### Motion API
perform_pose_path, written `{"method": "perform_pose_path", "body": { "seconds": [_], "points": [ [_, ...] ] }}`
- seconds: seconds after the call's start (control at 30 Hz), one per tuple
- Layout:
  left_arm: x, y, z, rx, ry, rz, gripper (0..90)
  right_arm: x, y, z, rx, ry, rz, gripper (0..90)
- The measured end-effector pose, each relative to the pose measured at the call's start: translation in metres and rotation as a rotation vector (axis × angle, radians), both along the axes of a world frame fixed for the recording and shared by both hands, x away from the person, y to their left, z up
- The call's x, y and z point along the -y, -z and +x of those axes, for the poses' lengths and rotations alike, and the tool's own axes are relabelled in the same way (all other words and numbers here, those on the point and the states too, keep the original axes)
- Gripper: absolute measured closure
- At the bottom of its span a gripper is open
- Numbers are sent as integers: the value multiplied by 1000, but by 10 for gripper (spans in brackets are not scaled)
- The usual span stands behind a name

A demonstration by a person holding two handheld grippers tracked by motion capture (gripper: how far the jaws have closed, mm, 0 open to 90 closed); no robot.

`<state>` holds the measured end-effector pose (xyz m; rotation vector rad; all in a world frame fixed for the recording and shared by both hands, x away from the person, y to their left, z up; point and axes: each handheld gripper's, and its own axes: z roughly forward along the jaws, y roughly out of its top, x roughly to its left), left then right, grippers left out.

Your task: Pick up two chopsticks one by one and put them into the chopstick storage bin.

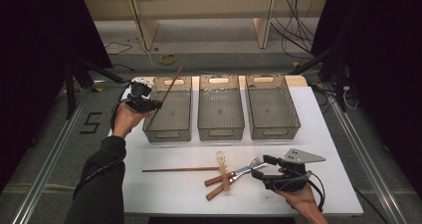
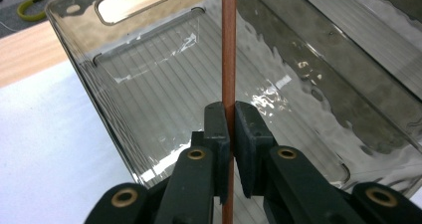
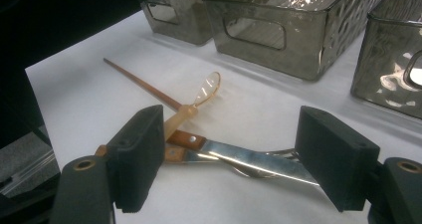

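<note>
My left gripper [image 1: 155, 104] is shut on a reddish-brown chopstick [image 1: 170, 84], held slanted over the left smoky plastic bin [image 1: 168, 129]. In the left gripper view the chopstick [image 2: 228, 55] runs upright between my closed jaws [image 2: 232, 122], above the bin's ribbed floor [image 2: 164, 79]. My right gripper [image 1: 261, 167] stands open at the table's front right, its jaws either side of a crossed knife [image 3: 249, 162] and fork [image 3: 281, 155]. A second chopstick [image 1: 174, 169], a spoon with a clear amber bowl [image 1: 220, 158], and the fork [image 1: 246, 167] lie together on the white table.
Three bins stand in a row at the back: the left one, a middle bin [image 1: 220, 127] and a right bin [image 1: 272, 127]. The white tabletop [image 1: 328, 149] has free room at the front left and far right. Cables and shelf legs lie beyond the table.
</note>
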<state>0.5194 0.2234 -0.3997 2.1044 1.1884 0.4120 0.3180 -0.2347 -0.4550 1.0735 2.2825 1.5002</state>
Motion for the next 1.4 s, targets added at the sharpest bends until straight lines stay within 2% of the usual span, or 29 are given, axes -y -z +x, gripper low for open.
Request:
{"method": "perform_pose_path", "body": {
  "seconds": [0.27,0.53,0.7,0.8,0.9,1.03,1.27,1.4],
  "points": [
    [0,7,1,-19,-13,-8,841,0,0,0,-3,-1,0,286],
    [2,17,4,-50,-25,12,839,-1,0,0,-4,-2,-1,286],
    [2,22,4,-43,-32,16,829,0,0,0,-1,-2,0,287],
    [2,22,4,-40,-50,19,731,0,0,0,0,-1,-1,287],
    [4,20,1,-33,-24,38,654,0,0,0,0,-1,-1,287],
    [8,13,-7,-27,12,22,562,0,0,-1,0,0,-1,287],
    [15,2,-31,1,103,-6,429,0,-1,-1,1,2,0,287],
    [21,2,-48,11,160,-10,376,0,-1,-1,2,2,-2,287]
  ]
}}
